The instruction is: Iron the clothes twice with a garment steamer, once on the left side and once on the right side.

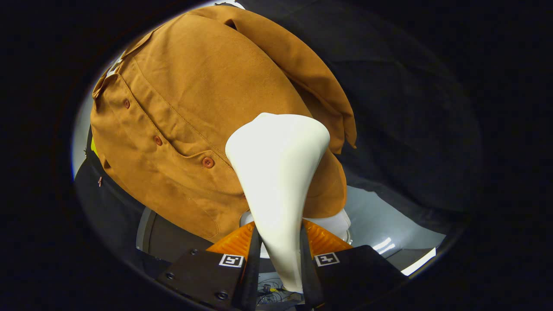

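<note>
Gripper: your gripper [278, 255] is clamped on the garment steamer [276, 172]; both fingers [252, 259] press against the narrow handle from either side.
Steamer: you hold it by the slim lower end between the fingers; it widens ahead of them into a broad white head that points up and forward.
Steamer head: its wide end lies over the lower front of the shirt [194, 108], just right of the button placket; you cannot tell whether it touches the cloth.
Shirt: brown, buttoned, hanging beyond the fingers; a row of buttons [208, 162] runs down its front, and one sleeve [311, 82] hangs along its right side.
Below the hem: a white object [332, 224] shows just beyond the fingers, partly hidden by the steamer.
Backdrop: dark booth cloth [410, 108] hangs behind and to the right of the shirt.
</note>
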A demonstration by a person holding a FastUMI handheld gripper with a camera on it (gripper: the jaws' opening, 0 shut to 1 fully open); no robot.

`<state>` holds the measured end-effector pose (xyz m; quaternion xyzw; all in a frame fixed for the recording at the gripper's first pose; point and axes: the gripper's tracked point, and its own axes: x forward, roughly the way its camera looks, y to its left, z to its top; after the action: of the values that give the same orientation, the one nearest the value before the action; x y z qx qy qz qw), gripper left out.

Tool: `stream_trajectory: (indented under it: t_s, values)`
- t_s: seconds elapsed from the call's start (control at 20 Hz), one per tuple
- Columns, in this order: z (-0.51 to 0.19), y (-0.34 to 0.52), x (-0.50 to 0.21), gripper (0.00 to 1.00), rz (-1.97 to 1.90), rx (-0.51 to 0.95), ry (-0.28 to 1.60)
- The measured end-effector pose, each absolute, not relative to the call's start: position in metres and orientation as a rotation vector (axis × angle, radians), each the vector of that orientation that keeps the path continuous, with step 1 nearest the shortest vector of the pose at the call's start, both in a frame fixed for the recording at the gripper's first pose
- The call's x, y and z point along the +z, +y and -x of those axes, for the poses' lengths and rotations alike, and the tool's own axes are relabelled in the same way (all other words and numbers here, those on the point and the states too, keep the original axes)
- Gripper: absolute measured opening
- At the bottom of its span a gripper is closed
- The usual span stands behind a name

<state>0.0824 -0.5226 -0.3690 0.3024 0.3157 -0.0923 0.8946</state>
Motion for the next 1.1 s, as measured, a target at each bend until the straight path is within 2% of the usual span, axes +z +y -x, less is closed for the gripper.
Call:
stream_trajectory:
  t_s: [0.25, 0.6, 0.9, 1.1]
  values:
    - [-0.061, -0.511, -0.345, 0.45, -0.596, -0.234, 0.63]
    - [-0.051, -0.471, -0.231, 0.45, -0.461, -0.271, 0.432]
    - [-0.054, -0.376, -0.107, 0.44, -0.285, -0.21, 0.246]
    - [-0.064, -0.304, -0.056, 0.44, -0.189, -0.139, 0.158]
